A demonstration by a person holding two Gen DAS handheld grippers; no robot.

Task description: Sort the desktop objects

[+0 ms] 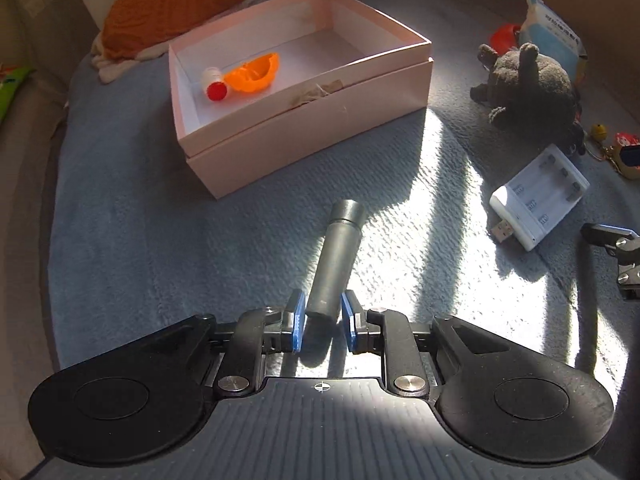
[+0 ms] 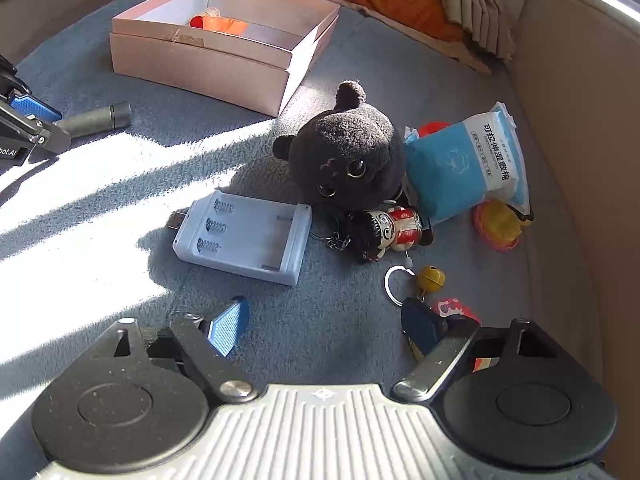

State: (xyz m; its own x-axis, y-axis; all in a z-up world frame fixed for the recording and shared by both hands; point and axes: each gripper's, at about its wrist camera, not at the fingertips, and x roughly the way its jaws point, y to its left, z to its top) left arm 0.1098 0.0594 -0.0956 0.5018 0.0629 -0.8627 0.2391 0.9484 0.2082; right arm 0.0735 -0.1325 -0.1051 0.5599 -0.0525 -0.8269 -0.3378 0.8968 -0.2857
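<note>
A dark grey flashlight [image 1: 338,256] lies on the blue blanket, its rear end between the blue pads of my left gripper [image 1: 323,322], which touch or nearly touch it. The flashlight also shows in the right wrist view [image 2: 98,119]. A pink box [image 1: 304,120] behind it holds an orange piece [image 1: 252,74] and a red-capped item [image 1: 214,84]. My right gripper [image 2: 332,320] is open and empty, near a white battery charger [image 2: 244,236], a black plush [image 2: 352,152], a doll keychain [image 2: 388,228] and a bell keyring [image 2: 430,278].
A blue tissue pack [image 2: 464,164] and a yellow-red toy [image 2: 500,226] lie at the right by the beige sofa side [image 2: 580,120]. An orange cushion [image 1: 192,4] lies behind the box. Bare blanket lies between the flashlight and the charger.
</note>
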